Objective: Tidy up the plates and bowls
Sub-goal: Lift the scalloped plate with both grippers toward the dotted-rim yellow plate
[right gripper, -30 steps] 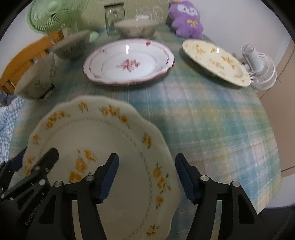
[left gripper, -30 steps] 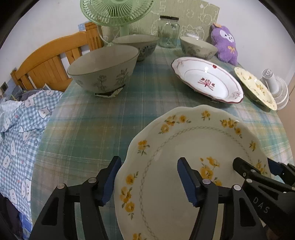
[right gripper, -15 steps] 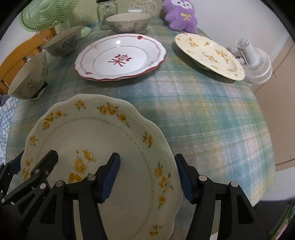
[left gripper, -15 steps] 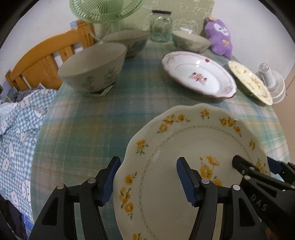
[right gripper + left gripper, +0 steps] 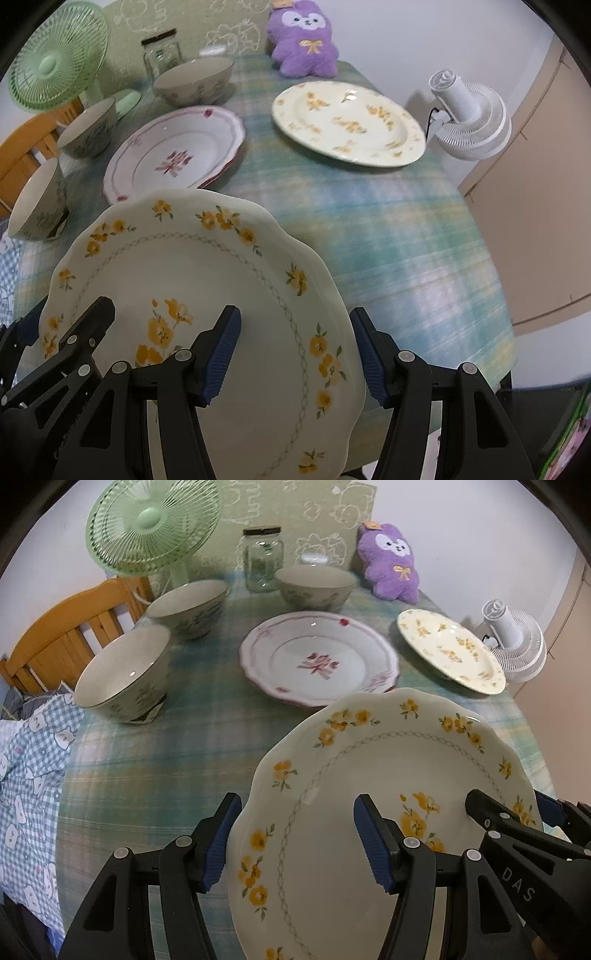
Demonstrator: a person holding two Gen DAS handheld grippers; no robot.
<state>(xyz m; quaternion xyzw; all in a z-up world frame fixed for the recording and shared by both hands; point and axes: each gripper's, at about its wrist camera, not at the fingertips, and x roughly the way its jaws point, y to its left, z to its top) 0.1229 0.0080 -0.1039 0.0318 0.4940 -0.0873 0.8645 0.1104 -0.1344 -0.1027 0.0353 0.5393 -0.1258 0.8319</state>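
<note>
A cream plate with yellow flowers and a scalloped rim (image 5: 388, 760) (image 5: 192, 273) hangs above the plaid tablecloth (image 5: 155, 760), carried by both grippers. My left gripper (image 5: 295, 812) is shut on its left rim, one finger outside the edge and one on the plate's face. My right gripper (image 5: 295, 325) grips the opposite rim the same way. A pink-patterned plate (image 5: 319, 657) lies just beyond it in the middle of the table. A second yellow-flower plate (image 5: 450, 650) (image 5: 347, 122) sits at the far right. Three grey-green bowls (image 5: 125, 675) (image 5: 188, 605) (image 5: 314, 587) stand at the left and back.
A glass jar (image 5: 263, 559), a green fan (image 5: 151, 524) and a purple plush toy (image 5: 391, 561) line the table's back. A white fan (image 5: 469, 114) is clipped at the right edge. A wooden chair (image 5: 55, 638) and blue checked cloth (image 5: 29, 775) are at the left.
Both grippers have risen with the yellow-flower plate and moved toward the far right. Its far rim now overlaps the pink-patterned plate's near edge in both views.
</note>
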